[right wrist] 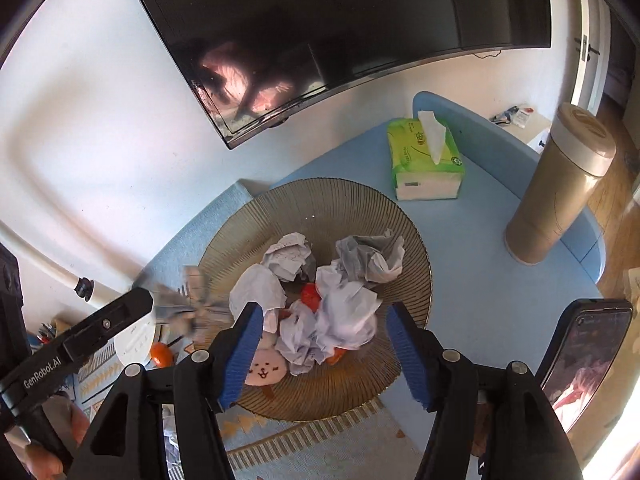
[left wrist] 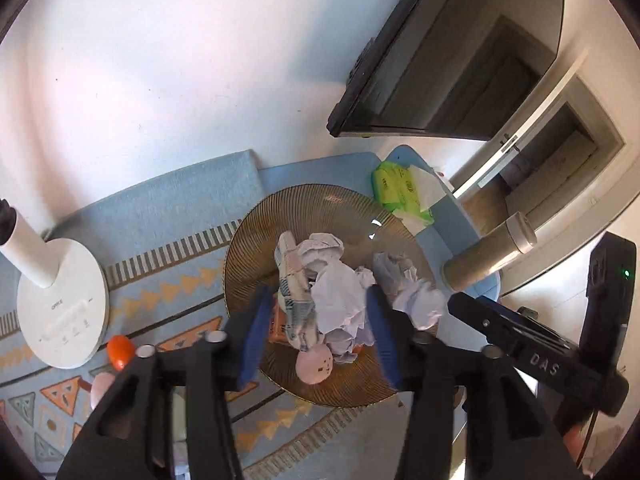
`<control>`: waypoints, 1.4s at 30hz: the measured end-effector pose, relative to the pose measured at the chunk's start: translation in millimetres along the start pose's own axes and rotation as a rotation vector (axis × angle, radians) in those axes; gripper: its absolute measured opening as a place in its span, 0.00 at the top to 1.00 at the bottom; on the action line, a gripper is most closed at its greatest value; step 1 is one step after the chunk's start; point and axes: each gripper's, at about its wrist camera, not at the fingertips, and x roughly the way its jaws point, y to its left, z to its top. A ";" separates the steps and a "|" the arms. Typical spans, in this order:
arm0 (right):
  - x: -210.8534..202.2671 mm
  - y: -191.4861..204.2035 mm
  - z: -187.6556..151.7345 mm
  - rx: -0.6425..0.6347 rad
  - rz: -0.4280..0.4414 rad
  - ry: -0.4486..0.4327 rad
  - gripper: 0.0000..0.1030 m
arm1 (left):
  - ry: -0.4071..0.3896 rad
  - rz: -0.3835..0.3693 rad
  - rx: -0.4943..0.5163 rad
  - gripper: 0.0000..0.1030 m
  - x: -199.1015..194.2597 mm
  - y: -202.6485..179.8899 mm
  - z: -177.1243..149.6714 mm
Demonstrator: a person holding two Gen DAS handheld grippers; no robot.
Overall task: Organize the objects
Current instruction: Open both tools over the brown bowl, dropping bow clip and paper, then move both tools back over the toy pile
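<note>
Nearby, tissue pack (right wrist: 426, 160), tumbler (right wrist: 560, 188), lamp base (left wrist: 64, 304)

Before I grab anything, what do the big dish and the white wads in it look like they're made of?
Dish: likely amber-tinted glass, glossy; fine radial ribs, and the tablecloth shows through its rim. It could be plastic.
White wads: crumpled paper or tissue, matte, with sharp creases; the far one shows faint writing.

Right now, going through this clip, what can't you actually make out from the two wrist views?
- Orange items in the plate: right wrist view, mostly buried under crumpled paper; identity unclear.
- Patterned item: right wrist view, motion-blurred.
- Lamp: left wrist view, its upper part is cut off by the frame edge.
- Pink toy: both views, body hidden by paper.
- Phone: screen glare, content unreadable.
</note>
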 end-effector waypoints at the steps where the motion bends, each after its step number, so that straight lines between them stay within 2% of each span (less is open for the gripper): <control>1: -1.1 -4.8 -4.6 -0.005 0.023 0.010 0.39 | -0.009 0.008 -0.015 0.40 0.3 -2.1 -2.9; 4: -4.3 -14.0 -23.3 -0.030 0.067 0.048 0.39 | 0.007 0.044 -0.073 0.32 -1.5 -1.0 -17.2; 7: -6.4 -14.1 -50.2 -0.071 0.129 0.106 0.39 | 0.022 0.072 -0.130 0.32 -17.8 5.1 -45.2; 15: 6.7 32.1 -121.8 -0.286 0.269 0.293 0.38 | 0.090 0.191 -0.302 0.32 -47.4 22.4 -138.5; 20: 6.2 47.7 -139.0 -0.372 0.320 0.327 0.38 | 0.089 0.234 -0.435 0.32 -65.4 36.9 -181.3; 23: 6.9 47.8 -144.0 -0.396 0.334 0.340 0.38 | 0.064 0.261 -0.462 0.32 -75.8 37.2 -194.3; 29: 15.9 43.6 -146.8 -0.390 0.348 0.388 0.38 | 0.046 0.264 -0.518 0.32 -79.6 35.4 -212.6; 42: 27.1 38.5 -152.9 -0.378 0.379 0.445 0.38 | 0.047 0.286 -0.564 0.32 -78.8 35.0 -227.5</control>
